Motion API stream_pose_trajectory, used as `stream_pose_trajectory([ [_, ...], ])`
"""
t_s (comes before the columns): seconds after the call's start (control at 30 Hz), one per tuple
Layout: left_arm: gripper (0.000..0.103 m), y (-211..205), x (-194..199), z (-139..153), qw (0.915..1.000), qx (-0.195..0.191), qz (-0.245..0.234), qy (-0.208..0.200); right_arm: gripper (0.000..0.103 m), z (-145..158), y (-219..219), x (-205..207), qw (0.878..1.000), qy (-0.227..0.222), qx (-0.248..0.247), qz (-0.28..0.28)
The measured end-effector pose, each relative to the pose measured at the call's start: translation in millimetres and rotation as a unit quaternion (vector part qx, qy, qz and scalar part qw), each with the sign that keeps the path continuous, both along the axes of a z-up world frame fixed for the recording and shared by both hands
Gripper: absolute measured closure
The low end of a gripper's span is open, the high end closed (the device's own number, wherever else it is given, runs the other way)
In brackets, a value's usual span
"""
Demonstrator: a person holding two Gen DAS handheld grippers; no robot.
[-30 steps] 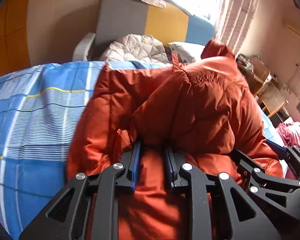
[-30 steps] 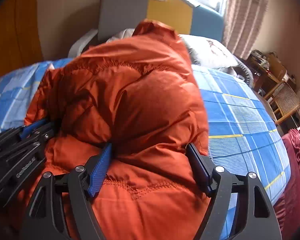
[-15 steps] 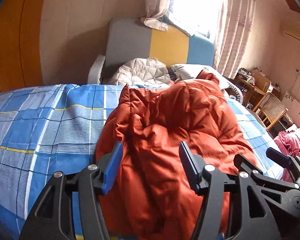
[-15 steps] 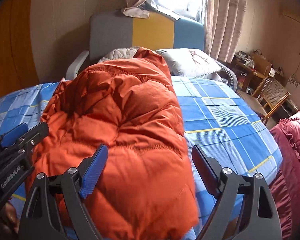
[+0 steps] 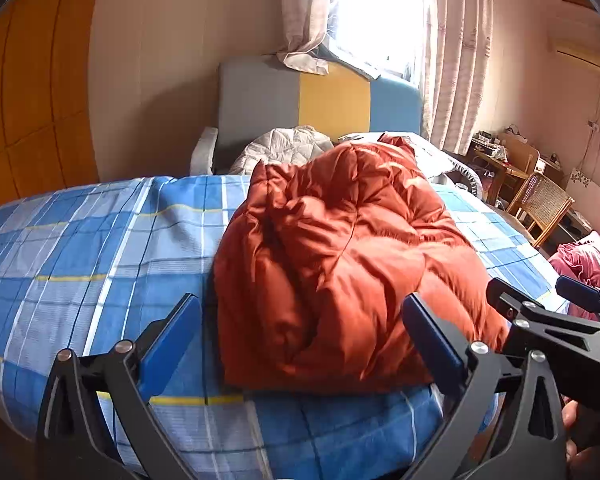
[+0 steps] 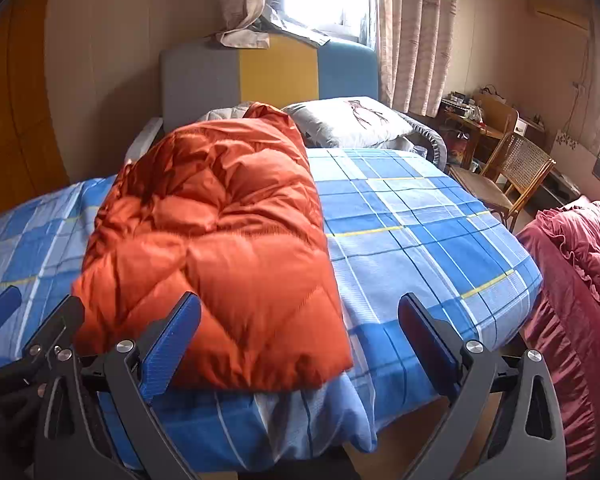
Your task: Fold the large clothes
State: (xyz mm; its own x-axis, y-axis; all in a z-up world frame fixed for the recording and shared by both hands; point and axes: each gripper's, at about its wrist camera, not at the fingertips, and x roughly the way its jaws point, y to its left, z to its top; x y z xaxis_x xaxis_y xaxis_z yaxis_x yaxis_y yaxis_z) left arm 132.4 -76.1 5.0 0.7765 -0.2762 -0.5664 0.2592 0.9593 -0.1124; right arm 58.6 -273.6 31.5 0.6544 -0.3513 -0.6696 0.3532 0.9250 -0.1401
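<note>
Plainly, both grippers stood released and held nothing. The left gripper [image 5: 300, 344] had its blue pads [image 5: 170, 340] spread wide, short of the near edge of the orange down jacket [image 5: 340, 264], with no cloth between them. The right gripper [image 6: 300, 344] was just as wide, one blue pad [image 6: 172, 344] in front of the jacket's near corner and the other over bare sheet — neither appeared to touch the fabric.

The jacket [image 6: 220, 240] lay as a puffy, roughly rectangular bundle on the blue plaid sheet [image 5: 80, 248] of the bed, its near edge close to the bed's foot and its far end reaching toward the white pillow [image 6: 348, 120] and the grey, yellow and blue headboard [image 6: 268, 76]. Seen from the left wrist, the top was creased and heaped rather than flat.

By my reading, the fold itself looked largely made, and the step in hand was either a check of the result or a pause between folds. Whether another fold was wanted I could not tell. If so, the next move called for both grippers to go in low at the near corners, pinch through the slippery padded layers and carry them evenly — down filling springs back, so a lopsided lift would likely undo the stack. A wicker chair [image 6: 516, 172] and a dark red quilt [image 6: 580, 280] sat well clear to the right.
</note>
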Motion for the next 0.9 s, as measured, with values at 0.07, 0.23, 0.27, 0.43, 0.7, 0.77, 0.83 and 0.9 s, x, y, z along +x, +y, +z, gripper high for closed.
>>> stream_pose_trajectory([
  [0.07, 0.002, 4.3, -5.3, -2.5, 1.0000, 0.002, 0.006, 0.001, 0.003, -2.1, 4.7, -6.7, 1.000, 0.001, -0.003, 0.003],
  [0.23, 0.002, 8.9, -13.5, -6.0, 0.9999, 0.008, 0.010, 0.010, 0.003, -9.1, 4.0, -18.8, 1.000, 0.006, -0.006, 0.001],
  [0.27, 0.002, 8.8, -14.0, -6.0, 0.9998, 0.008, 0.010, 0.012, 0.003, -9.4, 3.0, -21.0, 1.000, 0.006, -0.007, -0.001],
  [0.43, 0.002, 5.9, -18.6, -5.7, 0.9996, 0.024, 0.015, 0.008, 0.003, -5.7, -2.3, -29.4, 1.000, -0.003, -0.007, -0.010],
  [0.7, 0.002, 3.0, -25.0, -3.8, 0.9996, 0.026, 0.013, 0.005, 0.003, -0.2, -3.8, -34.4, 1.000, -0.012, -0.018, -0.009],
  [0.77, 0.002, 2.2, -26.4, -3.6, 0.9993, 0.032, 0.018, 0.001, 0.003, 0.6, -3.1, -34.7, 1.000, -0.014, -0.020, -0.007],
  [0.83, 0.002, 2.1, -28.2, -3.3, 0.9992, 0.035, 0.019, -0.002, 0.003, 1.3, -3.5, -35.3, 1.000, -0.016, -0.020, -0.007],
  [0.9, 0.002, 3.0, -28.4, -2.2, 0.9993, 0.031, 0.021, -0.003, 0.003, 1.1, -4.1, -36.2, 1.000, -0.017, -0.019, -0.008],
])
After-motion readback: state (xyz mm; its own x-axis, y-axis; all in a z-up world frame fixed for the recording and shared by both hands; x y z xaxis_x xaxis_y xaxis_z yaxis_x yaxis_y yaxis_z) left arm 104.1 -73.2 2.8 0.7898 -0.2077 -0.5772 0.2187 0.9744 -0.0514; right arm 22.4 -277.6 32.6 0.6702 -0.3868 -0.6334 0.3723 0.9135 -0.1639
